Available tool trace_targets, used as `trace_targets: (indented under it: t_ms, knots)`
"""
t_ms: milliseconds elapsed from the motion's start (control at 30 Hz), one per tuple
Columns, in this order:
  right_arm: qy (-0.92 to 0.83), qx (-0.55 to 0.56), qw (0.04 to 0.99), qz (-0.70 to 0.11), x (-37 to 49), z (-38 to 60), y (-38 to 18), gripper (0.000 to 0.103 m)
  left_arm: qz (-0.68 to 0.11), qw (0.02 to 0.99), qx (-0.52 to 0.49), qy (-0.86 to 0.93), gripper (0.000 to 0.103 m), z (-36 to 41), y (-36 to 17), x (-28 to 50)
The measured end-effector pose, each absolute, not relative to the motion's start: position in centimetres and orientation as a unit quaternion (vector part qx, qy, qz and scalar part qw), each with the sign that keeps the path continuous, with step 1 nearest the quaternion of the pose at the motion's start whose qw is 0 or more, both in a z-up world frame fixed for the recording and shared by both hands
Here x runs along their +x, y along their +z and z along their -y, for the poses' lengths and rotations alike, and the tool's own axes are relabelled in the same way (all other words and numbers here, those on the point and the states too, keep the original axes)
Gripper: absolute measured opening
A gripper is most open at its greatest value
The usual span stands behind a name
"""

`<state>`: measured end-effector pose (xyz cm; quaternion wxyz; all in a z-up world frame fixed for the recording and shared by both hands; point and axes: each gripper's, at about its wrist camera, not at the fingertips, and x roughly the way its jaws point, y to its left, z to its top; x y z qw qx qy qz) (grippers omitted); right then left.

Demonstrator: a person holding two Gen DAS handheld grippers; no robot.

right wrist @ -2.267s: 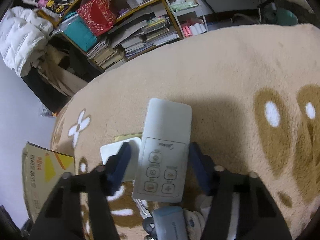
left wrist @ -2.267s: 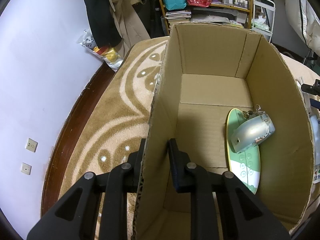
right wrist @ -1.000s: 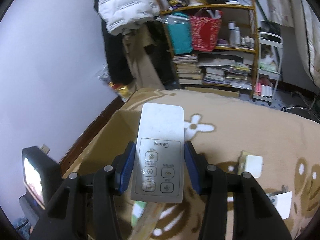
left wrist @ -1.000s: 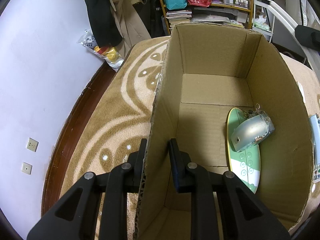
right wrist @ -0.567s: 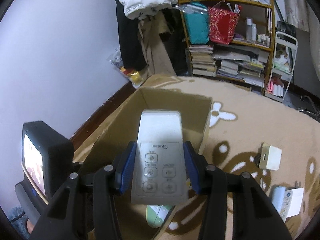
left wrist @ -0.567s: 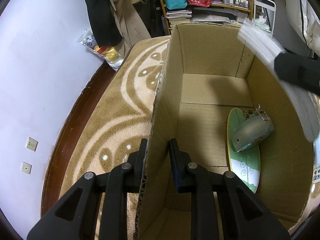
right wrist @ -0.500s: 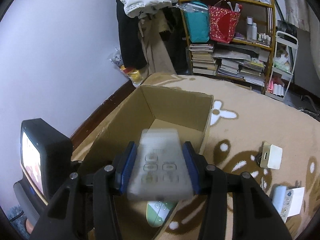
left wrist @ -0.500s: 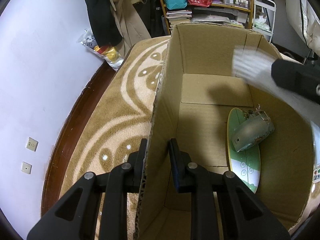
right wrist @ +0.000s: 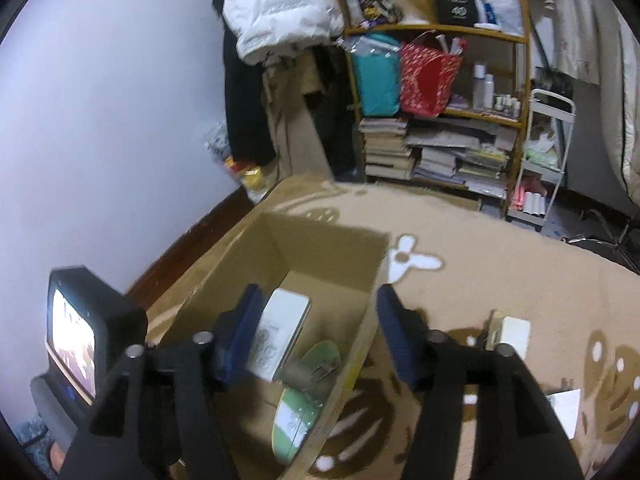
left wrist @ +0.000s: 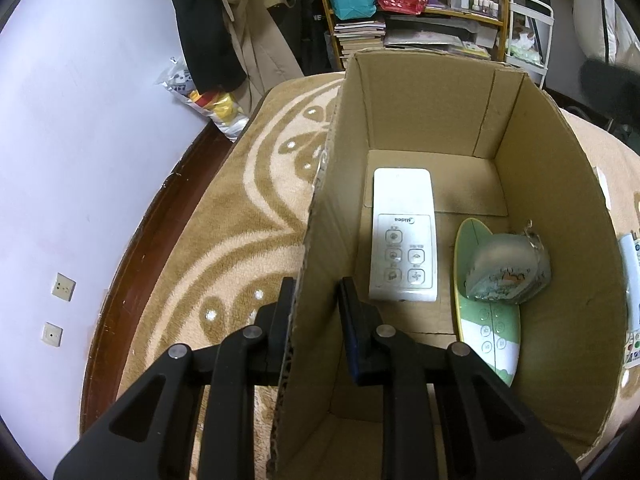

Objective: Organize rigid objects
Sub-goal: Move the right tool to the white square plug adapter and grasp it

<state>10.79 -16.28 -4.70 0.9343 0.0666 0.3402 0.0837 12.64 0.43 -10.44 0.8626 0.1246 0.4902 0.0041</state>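
The white remote [left wrist: 403, 236] has just dropped from the right gripper [right wrist: 316, 336] — jaws now wide and empty above the cardboard box [left wrist: 424, 108] — so 1 more item is stowed. It lies flat at 9 o'clock of the green remote [left wrist: 486, 304] and silver camera [left wrist: 506, 270]. The left gripper [left wrist: 316, 312] stays clamped on the box's wall.

I count one box [left wrist: 440, 104], two remotes inside it, white [left wrist: 403, 236] and green [left wrist: 486, 320], one silver pouch [left wrist: 506, 274], two grippers, left [left wrist: 318, 312], right [right wrist: 316, 336]
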Motion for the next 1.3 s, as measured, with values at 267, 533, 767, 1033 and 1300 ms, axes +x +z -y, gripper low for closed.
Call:
trace_targets:
  t_ms: [267, 533, 767, 1033, 1300]
  knots:
    - [0.022, 0.083, 0.941, -0.326, 11.4, 20.3, -4.6, 0.095, -0.491, 0.862, 0.124, 0.003, 0.021, -0.5, -10.5, 12.7]
    - [-0.034, 0.097, 0.938, -0.332, 12.3, 25.3, -7.0, 0.103, -0.492, 0.862, 0.125, 0.003, 0.021, -0.5, -10.5, 12.7]
    - [-0.043, 0.111, 0.931, -0.346, 12.6, 28.3, -9.6, 0.103, -0.491, 0.862, 0.127, 0.003, 0.021, -0.4, -10.6, 12.8]
    - [-0.054, 0.144, 0.91, -0.385, 13.6, 30.7, -12.9, 0.103, -0.49, 0.862, 0.133, 0.003, 0.021, -0.3, -10.7, 12.7]
    - [-0.057, 0.191, 0.882, -0.428, 14.6, 32.6, -15.5, 0.099, -0.489, 0.862, 0.137, 0.004, 0.022, -0.3, -10.7, 12.7]
